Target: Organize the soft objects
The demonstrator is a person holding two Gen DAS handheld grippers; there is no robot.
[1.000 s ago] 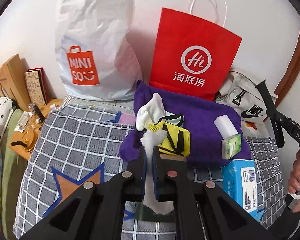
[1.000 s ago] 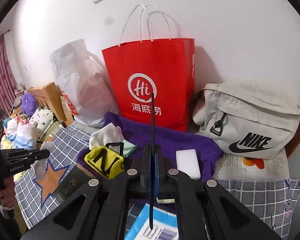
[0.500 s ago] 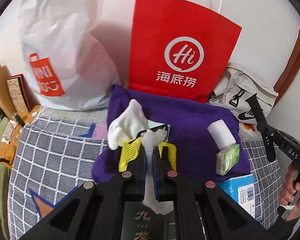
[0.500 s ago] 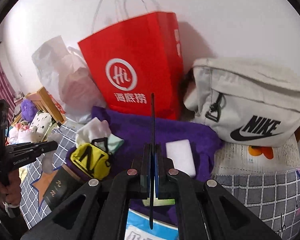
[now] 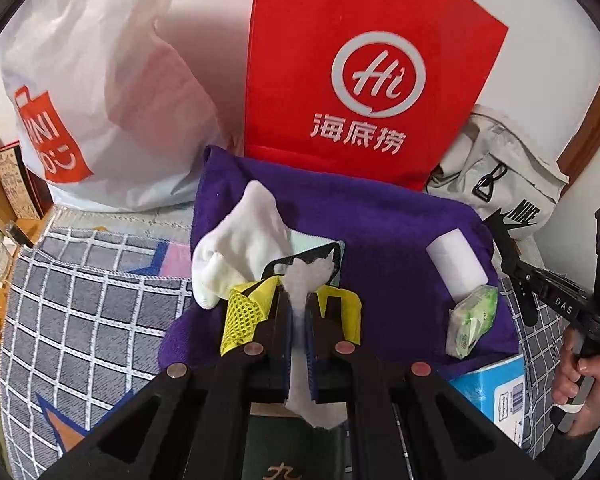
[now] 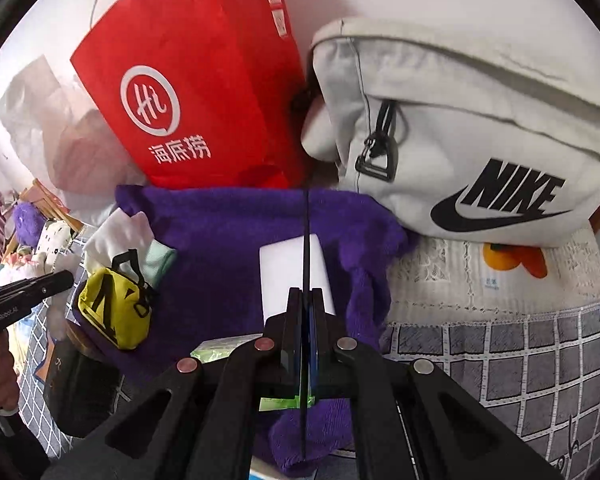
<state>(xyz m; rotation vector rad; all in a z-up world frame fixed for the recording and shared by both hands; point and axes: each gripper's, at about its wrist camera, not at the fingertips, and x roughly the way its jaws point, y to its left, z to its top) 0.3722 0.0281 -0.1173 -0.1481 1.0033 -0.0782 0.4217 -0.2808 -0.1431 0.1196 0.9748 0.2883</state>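
Observation:
My left gripper (image 5: 298,312) is shut on a white cotton tuft (image 5: 310,276) and holds it over the yellow pouch (image 5: 244,312) at the near edge of the purple towel (image 5: 380,236). A white sock (image 5: 240,244) lies beside the pouch. A white sponge block (image 5: 456,264) and a green tissue pack (image 5: 472,320) lie on the towel's right side. My right gripper (image 6: 306,312) is shut on a thin black strap (image 6: 307,240) seen edge-on, above the white sponge block (image 6: 284,276) and the purple towel (image 6: 228,232). The yellow pouch (image 6: 114,312) shows at its left.
A red paper bag (image 5: 372,80), a white Miniso plastic bag (image 5: 100,92) and a grey Nike bag (image 6: 480,132) stand against the wall behind the towel. A blue tissue box (image 5: 496,392) and a dark book (image 6: 76,380) lie on the checked bedspread (image 5: 80,312).
Both grippers have moved forward toward the towel. The left one now holds the tuft over the yellow pouch; the right one has swung right, closer to the sponge block and Nike bag.

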